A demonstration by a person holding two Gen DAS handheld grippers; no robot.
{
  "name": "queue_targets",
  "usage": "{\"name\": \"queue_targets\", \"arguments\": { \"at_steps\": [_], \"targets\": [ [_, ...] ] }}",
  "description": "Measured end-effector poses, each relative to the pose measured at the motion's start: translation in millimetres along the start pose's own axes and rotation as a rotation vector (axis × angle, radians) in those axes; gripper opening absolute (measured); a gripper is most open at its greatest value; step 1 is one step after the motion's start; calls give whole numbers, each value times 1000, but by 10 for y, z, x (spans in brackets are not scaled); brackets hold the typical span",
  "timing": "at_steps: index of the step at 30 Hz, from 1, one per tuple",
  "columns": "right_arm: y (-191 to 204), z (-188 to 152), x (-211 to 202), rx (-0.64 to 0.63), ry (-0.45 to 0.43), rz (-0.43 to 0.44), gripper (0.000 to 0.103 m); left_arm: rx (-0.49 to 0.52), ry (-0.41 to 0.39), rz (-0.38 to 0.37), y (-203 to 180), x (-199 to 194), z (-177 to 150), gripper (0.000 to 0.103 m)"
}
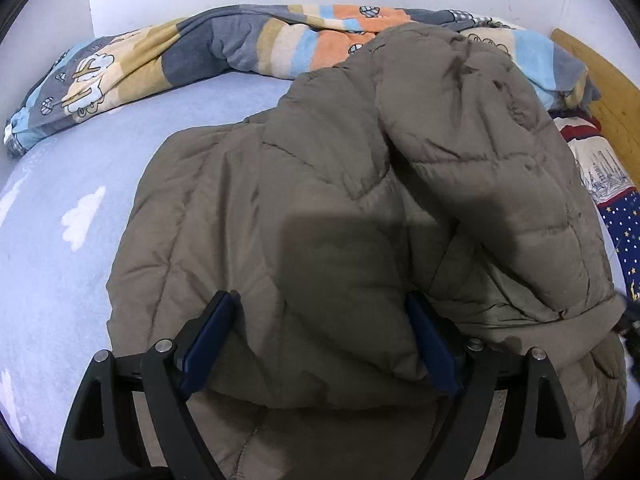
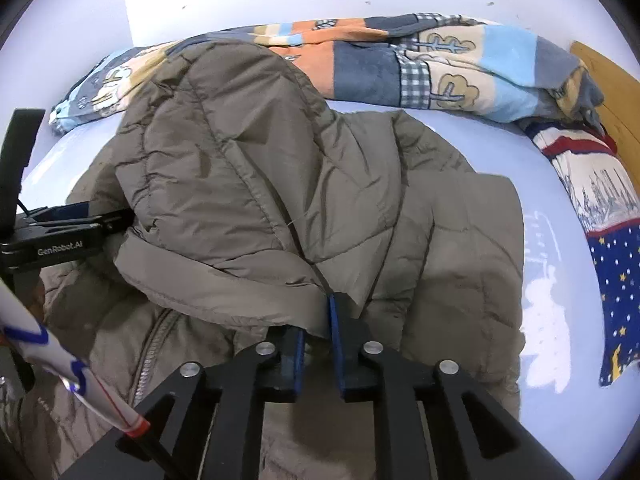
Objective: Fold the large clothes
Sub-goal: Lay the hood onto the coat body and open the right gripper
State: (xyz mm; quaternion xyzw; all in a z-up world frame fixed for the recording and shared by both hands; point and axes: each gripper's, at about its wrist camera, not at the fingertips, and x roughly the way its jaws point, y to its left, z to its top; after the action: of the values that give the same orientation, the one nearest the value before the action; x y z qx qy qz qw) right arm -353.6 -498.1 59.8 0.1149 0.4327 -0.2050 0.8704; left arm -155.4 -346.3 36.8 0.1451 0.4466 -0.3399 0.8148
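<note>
A large olive-brown quilted puffer jacket (image 1: 320, 200) lies on the pale blue bed sheet (image 1: 68, 240), a sleeve folded across its body. My left gripper (image 1: 320, 320) is wide open, with a puffy fold of the jacket bulging between its blue pads. In the right wrist view the jacket (image 2: 280, 184) fills the middle, and my right gripper (image 2: 320, 316) is shut on the sleeve cuff edge. The left gripper (image 2: 100, 222) shows at the left, fingers against the jacket.
A striped patchwork blanket (image 1: 224, 48) is bunched along the back by the white wall. A starry blue pillow (image 2: 616, 280) lies at the right near a wooden bed frame (image 2: 608, 76). A white, red and blue sleeve (image 2: 60, 360) crosses the lower left.
</note>
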Motion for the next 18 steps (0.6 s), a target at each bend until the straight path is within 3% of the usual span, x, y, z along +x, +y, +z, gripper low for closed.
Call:
{"name": "queue_targets", "arguments": {
  "at_steps": [1, 3, 4, 5, 9, 12, 14, 15, 17, 18],
  "targets": [
    [-16, 19, -54, 0, -6, 11, 19, 0, -4, 3, -7, -9, -7, 87],
    [-42, 38, -186, -9, -17, 28, 39, -6, -16, 1, -8, -17, -18, 87],
    [-51, 40, -238, -19, -24, 27, 56, -8, -20, -1, -9, -26, -25, 87],
    [-69, 42, -329, -33, -46, 25, 62, -10, -22, -1, -7, -32, -30, 87],
    [-218, 107, -563, -12, -94, 45, 65, -20, -20, -6, 2, -89, -47, 87],
    [-409, 161, -591, 125, -172, 86, 66, -58, -37, -12, 44, -257, -49, 86],
    [-470, 168, -481, 194, -182, 127, 66, -60, -95, 2, 49, -451, -6, 86],
    [-470, 177, -407, 209, -176, 133, 64, -33, -138, 31, 10, -549, 35, 86],
    [-422, 168, -251, 214, -148, 141, 47, 24, -208, 69, -104, -726, 104, 86],
    [-380, 163, -176, 209, -137, 145, 45, 34, -228, 69, -147, -787, 125, 86]
  ]
}}
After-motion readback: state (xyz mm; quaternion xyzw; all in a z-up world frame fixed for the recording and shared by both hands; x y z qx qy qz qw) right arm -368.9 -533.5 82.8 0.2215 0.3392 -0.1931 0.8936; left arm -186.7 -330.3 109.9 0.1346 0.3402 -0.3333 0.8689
